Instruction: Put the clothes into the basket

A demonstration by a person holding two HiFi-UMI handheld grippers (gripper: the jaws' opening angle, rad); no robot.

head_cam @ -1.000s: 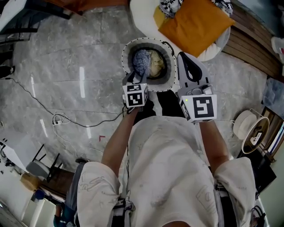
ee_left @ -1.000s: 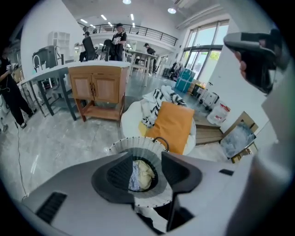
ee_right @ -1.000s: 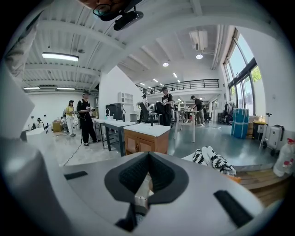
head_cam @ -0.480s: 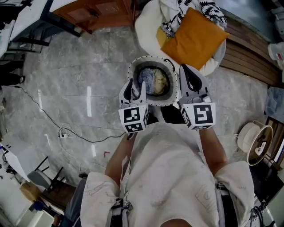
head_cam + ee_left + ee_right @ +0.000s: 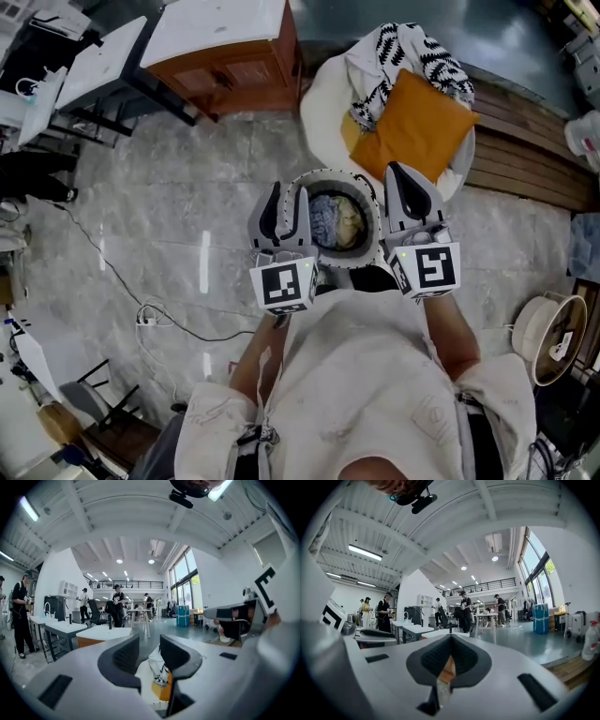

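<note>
While both grippers have risen clear of the basket (image 5: 328, 175) on the floor, the blue and yellow clothes (image 5: 333, 220) lie inside it; that load is judged delivered. Left gripper (image 5: 286, 206): jaws apart, lately narrowing, nothing between. Right gripper (image 5: 405, 183): jaws together, empty. Only the head view shows the basket. Only the gripper views show people (image 5: 117, 604) in the hall. A patterned garment (image 5: 403, 52) remains on the white cushion (image 5: 323, 94).

I'm working in a big open lab hall. A high beamed ceiling (image 5: 117, 522) with strip lights (image 5: 365, 552), a railed mezzanine (image 5: 136, 584) and tall windows (image 5: 185, 581) rise over white worktables (image 5: 56, 626) where people (image 5: 117, 604) stand. Cables (image 5: 148, 317) trail across the marble floor (image 5: 187, 187).
</note>
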